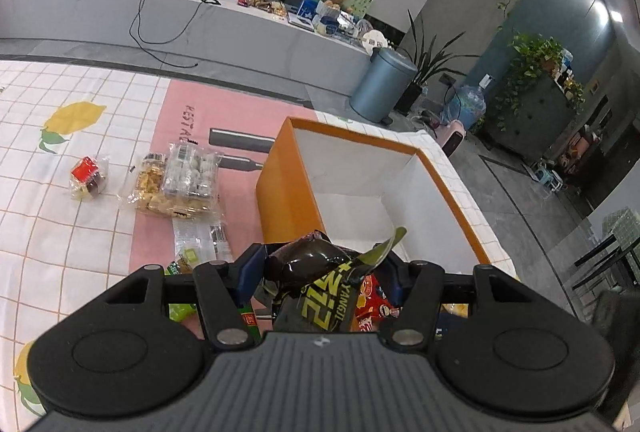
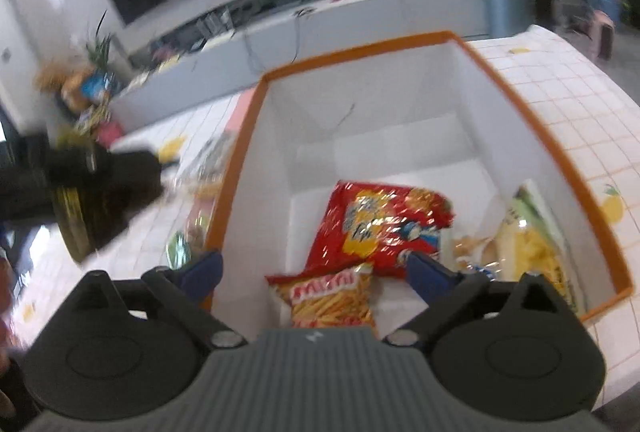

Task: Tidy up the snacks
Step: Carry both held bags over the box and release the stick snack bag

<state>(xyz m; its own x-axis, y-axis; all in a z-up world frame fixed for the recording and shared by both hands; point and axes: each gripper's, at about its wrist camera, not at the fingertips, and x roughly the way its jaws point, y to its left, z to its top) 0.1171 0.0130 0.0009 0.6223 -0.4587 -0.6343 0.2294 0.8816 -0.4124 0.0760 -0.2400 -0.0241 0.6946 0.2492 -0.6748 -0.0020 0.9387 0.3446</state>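
My left gripper [image 1: 326, 272] is shut on a black snack bag with yellow lettering [image 1: 316, 280] and holds it over the near left corner of the orange box [image 1: 280, 192]. The same bag [image 2: 92, 200] shows blurred at the left of the right wrist view. My right gripper [image 2: 316, 268] is open and empty above the near rim of the orange box [image 2: 552, 136]. Inside the box lie a red snack bag [image 2: 384, 224], a small fries bag [image 2: 336, 300] and a yellow chip bag [image 2: 532, 252].
On the checked tablecloth [image 1: 60, 240] left of the box lie two clear cookie packs [image 1: 176, 180], a small red-labelled pack [image 1: 88, 178] and green-wrapped snacks [image 1: 192, 256]. A blue bin [image 1: 380, 84] and plants stand on the floor beyond the table.
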